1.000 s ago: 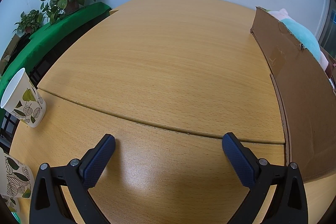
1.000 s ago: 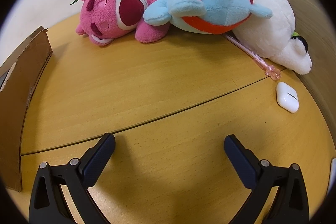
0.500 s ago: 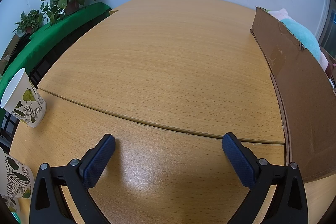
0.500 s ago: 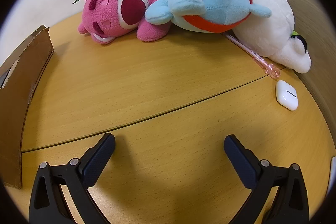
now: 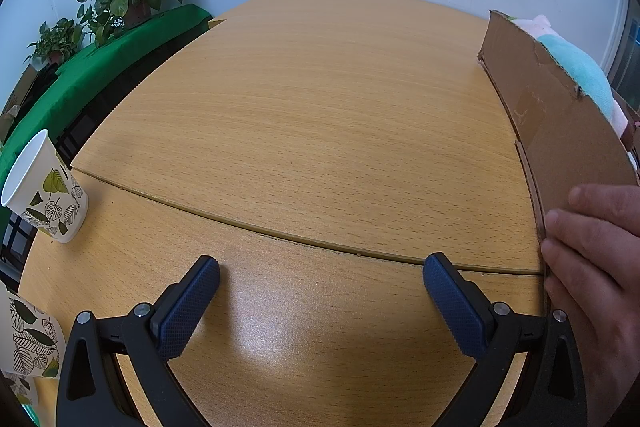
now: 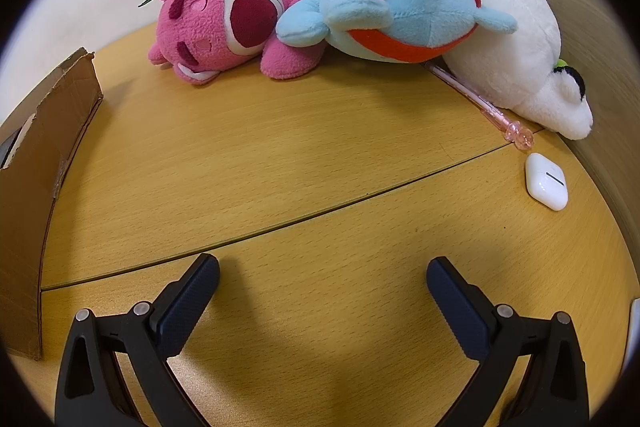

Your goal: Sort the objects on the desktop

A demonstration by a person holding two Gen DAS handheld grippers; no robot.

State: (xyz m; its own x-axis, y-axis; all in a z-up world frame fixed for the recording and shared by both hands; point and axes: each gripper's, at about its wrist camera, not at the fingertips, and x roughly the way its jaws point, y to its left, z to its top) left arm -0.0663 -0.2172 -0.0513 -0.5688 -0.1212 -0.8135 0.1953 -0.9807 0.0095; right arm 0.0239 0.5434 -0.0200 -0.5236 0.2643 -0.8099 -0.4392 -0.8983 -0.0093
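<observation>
While both the left gripper (image 5: 320,291) and right gripper (image 6: 322,291) hover empty with jaws apart over the near counter (image 6: 300,155), the right should advance toward the far pink plush (image 6: 224,27), centring its jaws on it.

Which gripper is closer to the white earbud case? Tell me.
Right. The right gripper has the earbud case lying ahead and to its right on the table. The left gripper faces bare tabletop beyond a cardboard box; the case is out of its view.

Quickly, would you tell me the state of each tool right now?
Left tool: open, holding nothing.
Right tool: open, holding nothing.
</observation>
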